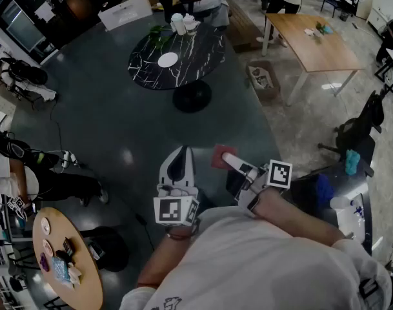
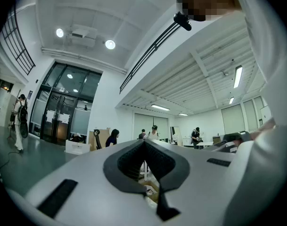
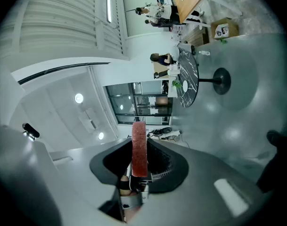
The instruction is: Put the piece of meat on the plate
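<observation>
Now | right gripper (image 1: 227, 157) pinching meat (image 3: 139, 149) | left gripper (image 2: 144, 145) pressed together, empty | carry level to plate (image 1: 168, 59) on black tabletop (image 1: 199, 47), firm pinch, release low

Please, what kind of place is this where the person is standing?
Most likely a big open office or lab hall, indoors. It has a polished grey floor, a round black marble table and a long wooden table, and tall glass doors.
</observation>
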Demonstrator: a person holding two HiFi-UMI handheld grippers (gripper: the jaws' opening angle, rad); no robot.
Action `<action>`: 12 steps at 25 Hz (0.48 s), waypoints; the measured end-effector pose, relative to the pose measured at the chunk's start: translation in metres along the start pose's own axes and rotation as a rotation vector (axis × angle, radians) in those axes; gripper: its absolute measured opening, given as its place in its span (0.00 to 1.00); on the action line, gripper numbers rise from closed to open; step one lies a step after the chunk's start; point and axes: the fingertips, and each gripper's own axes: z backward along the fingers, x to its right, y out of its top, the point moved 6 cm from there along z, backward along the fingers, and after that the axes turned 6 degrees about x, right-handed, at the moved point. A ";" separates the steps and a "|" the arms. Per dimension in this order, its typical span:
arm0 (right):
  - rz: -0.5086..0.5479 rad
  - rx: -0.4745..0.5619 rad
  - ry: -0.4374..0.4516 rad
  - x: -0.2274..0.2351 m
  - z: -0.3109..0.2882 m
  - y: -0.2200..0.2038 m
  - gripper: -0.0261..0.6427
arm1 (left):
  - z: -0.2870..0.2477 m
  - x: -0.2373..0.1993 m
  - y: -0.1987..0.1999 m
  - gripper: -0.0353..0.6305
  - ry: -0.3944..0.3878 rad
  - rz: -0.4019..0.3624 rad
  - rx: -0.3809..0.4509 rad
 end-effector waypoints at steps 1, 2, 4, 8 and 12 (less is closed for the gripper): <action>0.000 0.000 -0.003 0.000 0.000 0.000 0.17 | -0.001 0.000 -0.001 0.06 0.000 0.001 -0.002; 0.000 0.001 -0.005 0.001 -0.001 0.001 0.17 | -0.002 -0.001 -0.001 0.06 0.001 0.002 -0.004; -0.006 0.004 -0.005 0.001 -0.002 0.001 0.17 | -0.003 -0.003 -0.002 0.06 0.001 0.005 -0.006; -0.012 0.021 0.001 0.003 -0.009 0.003 0.17 | -0.005 -0.011 -0.006 0.06 -0.006 0.011 -0.004; 0.000 0.011 0.000 0.004 -0.022 0.003 0.17 | -0.011 -0.023 -0.006 0.06 -0.003 0.016 -0.004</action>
